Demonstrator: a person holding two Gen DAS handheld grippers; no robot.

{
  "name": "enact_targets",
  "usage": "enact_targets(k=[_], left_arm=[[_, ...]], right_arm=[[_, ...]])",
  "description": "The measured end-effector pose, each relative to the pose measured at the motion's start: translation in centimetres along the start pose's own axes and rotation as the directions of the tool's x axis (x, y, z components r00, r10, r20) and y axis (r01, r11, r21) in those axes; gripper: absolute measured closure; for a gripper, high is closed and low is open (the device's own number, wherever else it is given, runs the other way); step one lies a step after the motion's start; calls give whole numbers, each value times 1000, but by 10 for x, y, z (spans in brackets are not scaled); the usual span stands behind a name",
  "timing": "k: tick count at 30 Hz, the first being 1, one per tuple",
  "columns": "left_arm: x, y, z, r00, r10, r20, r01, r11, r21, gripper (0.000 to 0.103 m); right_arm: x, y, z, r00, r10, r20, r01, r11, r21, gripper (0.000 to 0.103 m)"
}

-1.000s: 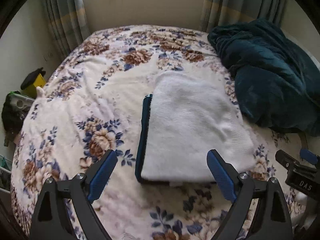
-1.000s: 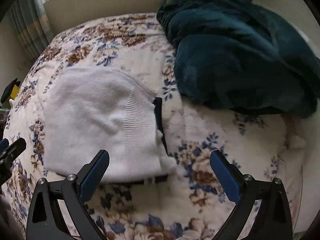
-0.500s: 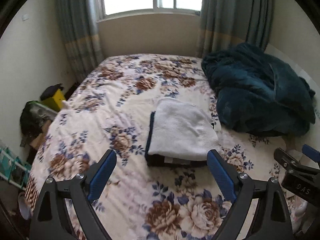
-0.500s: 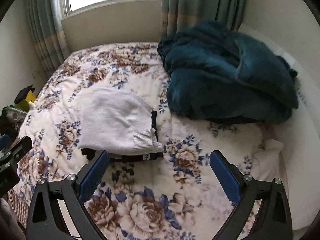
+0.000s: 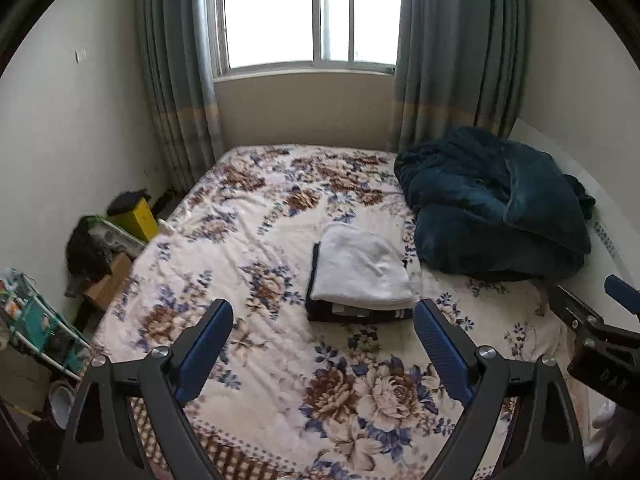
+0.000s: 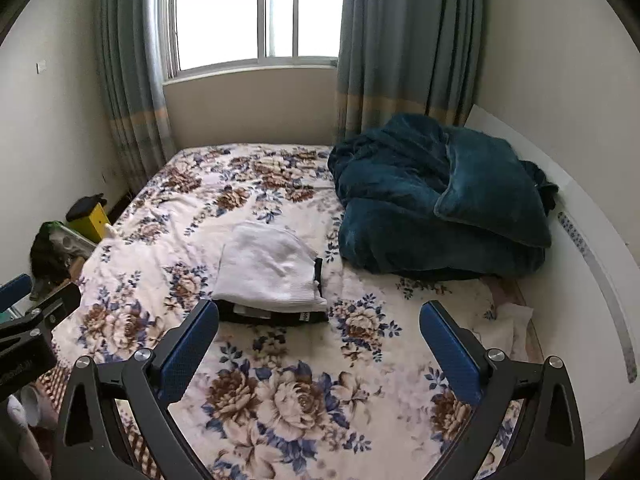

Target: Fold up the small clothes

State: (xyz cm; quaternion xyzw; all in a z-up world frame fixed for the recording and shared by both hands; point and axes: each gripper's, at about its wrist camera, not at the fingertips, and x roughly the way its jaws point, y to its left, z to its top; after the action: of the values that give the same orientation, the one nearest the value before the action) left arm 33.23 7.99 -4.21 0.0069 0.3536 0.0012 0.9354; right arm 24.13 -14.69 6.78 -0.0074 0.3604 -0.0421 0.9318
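Observation:
A folded white knit garment lies on top of a folded dark garment in a small stack on the floral bed. The stack also shows in the right wrist view, white piece over dark piece. My left gripper is open and empty, held well back from the stack, above the near part of the bed. My right gripper is open and empty, also back from the stack. Neither touches the clothes.
A bunched dark teal blanket fills the bed's right side against the white wall panel. Clutter with a yellow box and cardboard box stands on the floor left of the bed. A window with curtains is at the far end.
Both grippers have pulled back and up from the stack, which now looks much smaller and farther. The window and room walls have come into view. The stack has not moved.

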Motion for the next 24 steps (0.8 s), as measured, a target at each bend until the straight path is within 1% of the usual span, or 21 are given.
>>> enact_targets(k=[2,5,7,9,12,13,14,18,24], left_arm=[[-19,1,-3,1000,4,17,-4,1000,9,11],[-35,2,-9,1000,1,31,-2,1000,22,11],[-42,3,-13,999,-1,36,0,1000,28,11],[-47,8,-17,999,0,37,0,1000,14,11],[-52,12,-21,999,0,43,0,1000,9,10],[-54,13,-23,999,0,41,-1,1000,9,6],[-55,14,-23,999,-1,38,1,1000,7,0],[-62,14,-24,998,-7,61,6,1000,11,0],[-63,13,-24,998,-15,59,14,1000,10,0]], right_arm=[[-21,3,-3,1000,3,13,-3,1000,-5,1],[-53,4,-9,1000,17,24,-17,1000,9,1],[-68,4,-12,999,23,28,-23,1000,17,1],[-78,5,-13,999,27,30,-27,999,20,1],[-85,6,-16,999,21,39,-21,1000,15,1],[-88,6,-17,999,16,42,-16,1000,13,1],[-88,5,-17,999,15,43,-15,1000,13,0],[-90,6,-18,999,16,43,-17,1000,20,0],[-93,6,-21,999,16,31,-17,999,31,0]])
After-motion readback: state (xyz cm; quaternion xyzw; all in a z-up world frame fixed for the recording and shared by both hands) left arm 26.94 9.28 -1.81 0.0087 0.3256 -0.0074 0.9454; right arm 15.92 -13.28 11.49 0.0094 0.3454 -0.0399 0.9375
